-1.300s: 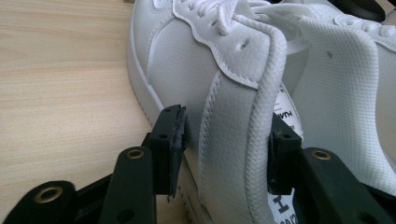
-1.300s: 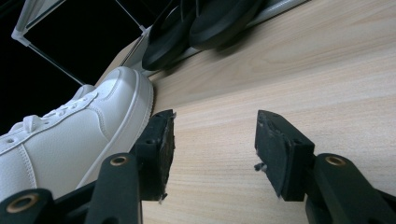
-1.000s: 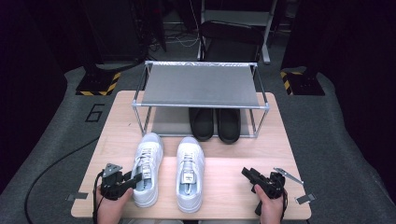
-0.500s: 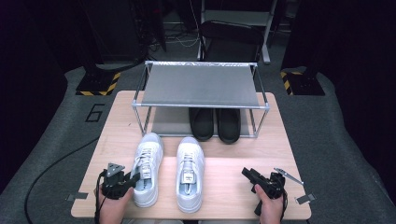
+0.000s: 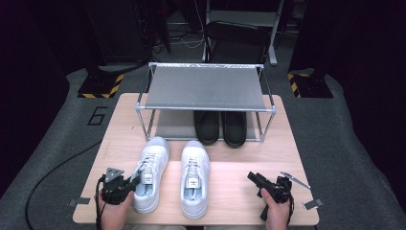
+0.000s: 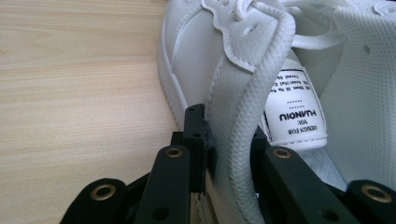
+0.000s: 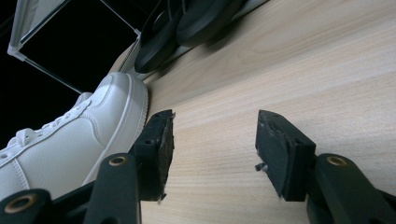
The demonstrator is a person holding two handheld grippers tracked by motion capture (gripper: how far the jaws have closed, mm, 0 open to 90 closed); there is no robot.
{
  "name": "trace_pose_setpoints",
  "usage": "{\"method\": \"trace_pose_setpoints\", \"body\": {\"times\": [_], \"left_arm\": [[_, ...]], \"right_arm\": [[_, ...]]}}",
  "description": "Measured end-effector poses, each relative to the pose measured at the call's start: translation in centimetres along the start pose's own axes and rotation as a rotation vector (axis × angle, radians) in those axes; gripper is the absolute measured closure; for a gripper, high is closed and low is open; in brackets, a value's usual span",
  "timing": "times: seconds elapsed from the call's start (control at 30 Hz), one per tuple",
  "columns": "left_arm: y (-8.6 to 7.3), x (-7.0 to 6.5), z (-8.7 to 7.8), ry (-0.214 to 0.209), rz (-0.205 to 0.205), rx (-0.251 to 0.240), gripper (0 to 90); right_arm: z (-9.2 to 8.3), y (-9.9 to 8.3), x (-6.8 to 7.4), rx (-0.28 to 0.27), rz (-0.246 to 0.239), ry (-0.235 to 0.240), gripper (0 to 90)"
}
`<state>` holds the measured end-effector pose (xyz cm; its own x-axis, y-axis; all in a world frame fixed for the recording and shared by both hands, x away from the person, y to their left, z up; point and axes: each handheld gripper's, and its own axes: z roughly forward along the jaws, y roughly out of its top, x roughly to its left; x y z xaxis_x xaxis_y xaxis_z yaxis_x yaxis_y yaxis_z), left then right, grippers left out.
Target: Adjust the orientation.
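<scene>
Left gripper view: left gripper [image 6: 219, 158] has just closed, pinching left white sneaker [image 6: 252, 70] collar; thin pinch, shoe could slip on lifting. Right gripper [image 7: 212, 149] open, empty.

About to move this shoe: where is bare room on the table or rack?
Free: the rack's top shelf, the lower shelf left of the black shoes, and the table between the right white shoe and right gripper. Crowded: around both white shoes.

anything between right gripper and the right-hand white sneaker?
Nothing: in the high view, bare table separates the right gripper, jaws open, from the right-hand white sneaker.
</scene>
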<state>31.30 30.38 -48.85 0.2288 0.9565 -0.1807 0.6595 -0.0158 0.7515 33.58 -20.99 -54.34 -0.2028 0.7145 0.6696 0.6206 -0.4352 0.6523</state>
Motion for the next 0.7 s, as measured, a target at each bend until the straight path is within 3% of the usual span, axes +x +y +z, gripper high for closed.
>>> {"method": "trace_pose_setpoints", "body": {"times": [0.23, 0.27, 0.37, 0.4, 0.47, 0.57, 0.63, 0.7], "left_arm": [[0.54, 0.22, 0.07, -0.037, -0.027, 0.048, 68.4], [0.46, 0.45, 0.15, -0.048, -0.050, 0.032, 67.2], [0.58, 0.65, 0.11, -0.078, -0.074, 0.047, 63.6], [0.61, 0.79, 0.17, -0.096, -0.101, 0.042, 62.5], [0.63, 0.92, 0.16, -0.105, -0.104, 0.045, 62.2], [0.57, 0.80, 0.17, -0.095, -0.088, 0.041, 64.7], [0.45, 0.59, 0.16, -0.059, -0.063, 0.033, 67.8], [0.40, 0.50, 0.16, -0.050, -0.059, 0.029, 69.7]], "right_arm": [[0.24, 0.02, 0.07, 0.000, 0.010, 0.011, 46.5], [0.27, -0.02, 0.11, 0.000, 0.010, 0.015, 46.5], [0.19, 0.00, 0.10, -0.001, 0.009, 0.014, 46.3], [0.14, 0.02, 0.06, -0.004, 0.011, 0.019, 46.3], [0.14, 0.05, -0.01, -0.007, 0.009, 0.016, 46.2], [0.14, 0.00, -0.08, -0.006, 0.013, 0.016, 46.1], [0.11, -0.03, -0.06, -0.003, 0.016, 0.017, 46.1], [0.11, -0.03, -0.06, -0.003, 0.016, 0.017, 46.1]]}}
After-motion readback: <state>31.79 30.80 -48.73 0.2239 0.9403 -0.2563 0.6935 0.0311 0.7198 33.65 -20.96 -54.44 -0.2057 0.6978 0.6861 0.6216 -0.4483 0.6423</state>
